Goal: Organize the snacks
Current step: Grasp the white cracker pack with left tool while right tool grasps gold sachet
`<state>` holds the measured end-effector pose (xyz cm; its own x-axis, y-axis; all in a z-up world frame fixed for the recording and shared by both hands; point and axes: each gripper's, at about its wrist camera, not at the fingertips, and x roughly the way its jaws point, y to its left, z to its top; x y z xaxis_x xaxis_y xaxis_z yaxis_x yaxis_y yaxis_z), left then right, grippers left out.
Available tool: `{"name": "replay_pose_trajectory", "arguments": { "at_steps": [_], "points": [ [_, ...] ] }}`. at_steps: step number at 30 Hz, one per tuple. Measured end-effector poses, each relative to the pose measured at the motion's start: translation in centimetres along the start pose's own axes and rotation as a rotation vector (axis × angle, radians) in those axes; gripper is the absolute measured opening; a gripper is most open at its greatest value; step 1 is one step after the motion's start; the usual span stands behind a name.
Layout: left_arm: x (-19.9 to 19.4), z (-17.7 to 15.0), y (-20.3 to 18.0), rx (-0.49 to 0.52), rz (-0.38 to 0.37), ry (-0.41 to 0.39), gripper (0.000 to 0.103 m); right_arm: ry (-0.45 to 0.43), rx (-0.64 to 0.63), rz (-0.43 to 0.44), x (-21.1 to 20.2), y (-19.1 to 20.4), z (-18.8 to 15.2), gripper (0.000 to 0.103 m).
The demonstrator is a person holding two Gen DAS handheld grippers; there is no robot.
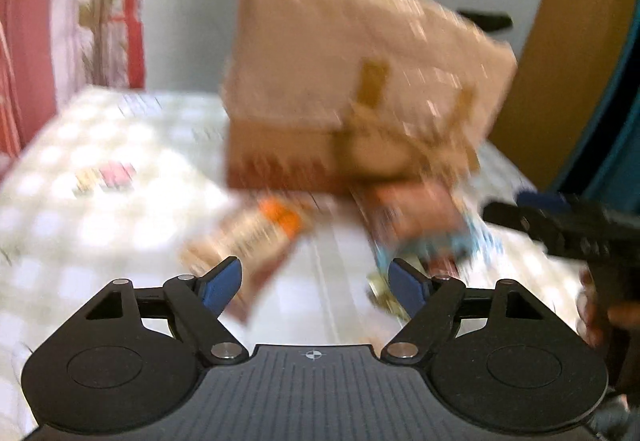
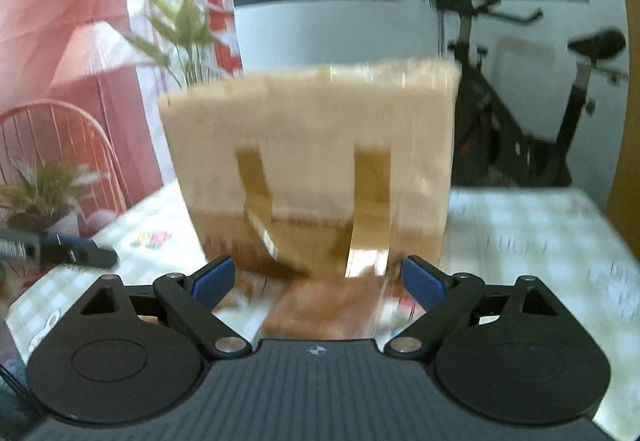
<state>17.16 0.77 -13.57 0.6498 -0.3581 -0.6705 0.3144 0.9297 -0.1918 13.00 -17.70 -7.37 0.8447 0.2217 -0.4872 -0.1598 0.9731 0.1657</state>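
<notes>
Both views are blurred. A brown paper bag (image 1: 360,81) stands on the checked table (image 1: 100,201), with snack packets lying at its foot: an orange-and-brown one (image 1: 256,241) and a red-and-blue one (image 1: 424,225). The left hand-held gripper (image 1: 316,283) hangs spread wide and empty above them. The right hand-held gripper (image 2: 318,281) (also agape, holding nothing) faces the bag (image 2: 312,161), over a brown packet (image 2: 324,305).

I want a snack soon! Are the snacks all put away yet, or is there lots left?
Hardly started, it seems. Done: nothing visibly packed; the paper bag stands on the table, and its inside is hidden. In hand: nothing; the left gripper and right gripper are both open and empty. Left: the orange packet and the blue-edged packet lie loose in front of the bag.
</notes>
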Motion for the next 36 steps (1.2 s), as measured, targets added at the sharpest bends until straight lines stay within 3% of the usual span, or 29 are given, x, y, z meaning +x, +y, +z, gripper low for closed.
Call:
{"name": "replay_pose_trajectory", "arguments": {
  "at_steps": [7,15,19,22,27,36],
  "points": [
    [1.8,-2.5,-2.6,0.140,-0.042,0.106,0.080,0.073,0.015,-0.025,0.7,0.1,-2.2,0.088],
    [3.4,-3.6,-4.1,0.206,-0.036,0.200,0.080,0.090,0.046,-0.031,1.2,-0.5,-3.0,0.086],
    [4.0,-3.6,-4.0,0.205,-0.031,0.230,0.069,0.104,0.050,-0.021,1.3,-0.4,-3.1,0.084],
    [3.9,-3.5,-3.8,0.205,-0.027,0.218,0.055,0.112,0.047,-0.008,1.4,-0.2,-3.3,0.082],
    [3.0,-2.9,-2.1,0.091,-0.017,0.161,0.053,0.130,0.041,0.009,1.6,0.2,-3.4,0.078],
    [1.5,-2.2,0.5,-0.049,0.067,0.040,0.052,0.214,0.001,0.066,2.9,1.4,-4.2,0.068]
  ]
}}
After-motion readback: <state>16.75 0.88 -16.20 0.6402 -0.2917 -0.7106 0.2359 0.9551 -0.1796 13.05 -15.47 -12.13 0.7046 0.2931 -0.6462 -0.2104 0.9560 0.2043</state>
